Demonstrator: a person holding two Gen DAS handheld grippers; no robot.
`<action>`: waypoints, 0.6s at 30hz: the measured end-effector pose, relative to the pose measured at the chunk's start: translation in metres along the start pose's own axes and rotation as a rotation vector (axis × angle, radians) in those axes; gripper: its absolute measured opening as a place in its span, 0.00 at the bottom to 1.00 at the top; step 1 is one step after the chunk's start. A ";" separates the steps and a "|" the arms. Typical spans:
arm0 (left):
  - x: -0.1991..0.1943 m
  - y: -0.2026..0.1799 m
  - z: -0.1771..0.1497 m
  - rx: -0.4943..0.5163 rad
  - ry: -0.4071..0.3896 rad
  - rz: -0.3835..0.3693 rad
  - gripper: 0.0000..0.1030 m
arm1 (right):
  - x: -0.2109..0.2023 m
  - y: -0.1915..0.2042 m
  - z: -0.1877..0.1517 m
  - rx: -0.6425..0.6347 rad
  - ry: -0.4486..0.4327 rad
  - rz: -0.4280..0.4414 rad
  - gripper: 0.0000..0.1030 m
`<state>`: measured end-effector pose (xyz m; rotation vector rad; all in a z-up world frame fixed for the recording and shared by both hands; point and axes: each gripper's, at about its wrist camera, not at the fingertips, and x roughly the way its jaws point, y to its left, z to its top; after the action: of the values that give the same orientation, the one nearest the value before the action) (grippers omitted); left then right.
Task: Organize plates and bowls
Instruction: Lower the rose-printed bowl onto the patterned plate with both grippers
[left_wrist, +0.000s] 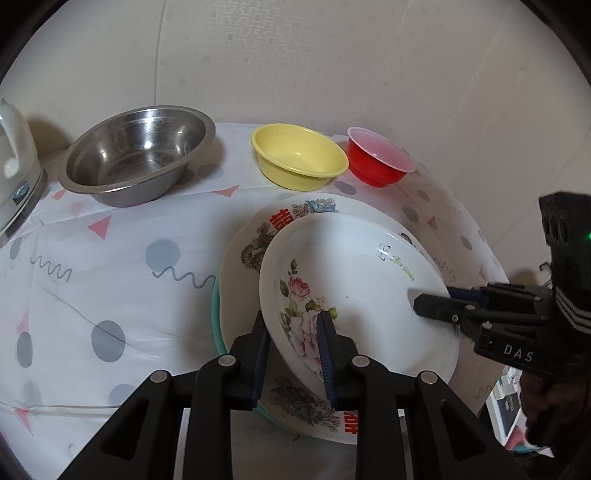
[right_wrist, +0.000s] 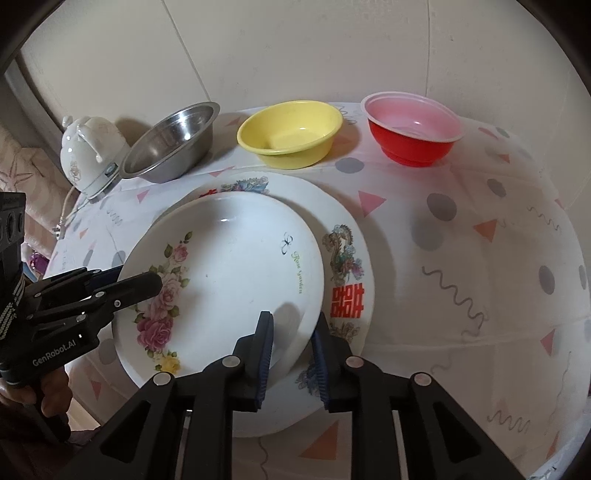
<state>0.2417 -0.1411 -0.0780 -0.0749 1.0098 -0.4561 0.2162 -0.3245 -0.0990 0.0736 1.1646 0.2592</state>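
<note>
Bowls (left_wrist: 299, 155) three, patterned plates (left_wrist: 251, 243) two; left hand-held gripper (left_wrist: 291, 321) and right hand-held gripper (right_wrist: 293, 319) loosely straddle rose plate (left_wrist: 362, 288).

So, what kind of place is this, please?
Probably a home dining or kitchen corner: a table under a patterned plastic cloth, set against a wallpapered wall, with household plates, bowls and an electric kettle on it.

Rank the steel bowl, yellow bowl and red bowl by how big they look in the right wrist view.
1. yellow bowl
2. steel bowl and red bowl: look about alike; the steel one is seen tilted, so unsure.
</note>
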 end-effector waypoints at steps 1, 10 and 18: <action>0.000 0.000 0.000 0.004 0.002 -0.002 0.24 | 0.000 0.000 0.001 -0.006 0.000 -0.012 0.22; -0.001 -0.001 0.001 0.024 0.012 0.000 0.27 | 0.000 0.006 0.002 -0.056 0.006 -0.074 0.23; 0.000 -0.004 0.002 0.021 0.022 -0.016 0.33 | 0.001 0.011 0.003 -0.085 0.005 -0.109 0.28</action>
<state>0.2417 -0.1445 -0.0759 -0.0589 1.0263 -0.4828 0.2169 -0.3132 -0.0967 -0.0647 1.1570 0.2119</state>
